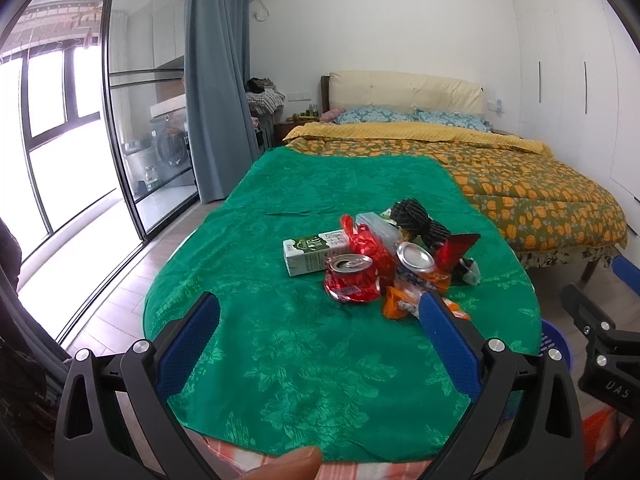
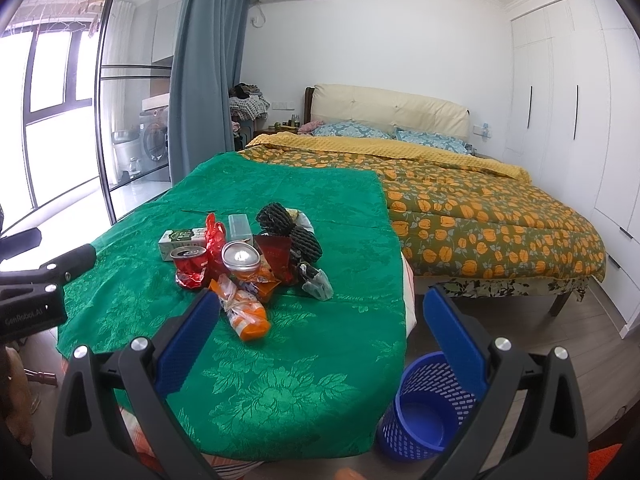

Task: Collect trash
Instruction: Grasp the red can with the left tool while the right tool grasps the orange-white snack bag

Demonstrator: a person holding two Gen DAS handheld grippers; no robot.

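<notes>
Sitting spread wide and empty, the right gripper (image 2: 316, 314) is closest to the crinkly orange plastic snack wrapper (image 2: 244, 312), lying lengthwise just ahead-left on the green floral tablecloth (image 2: 280, 392), while the equally open left gripper (image 1: 320, 320) hangs back.

two cans (image 1: 352, 276), one basket (image 2: 424, 408)
</notes>
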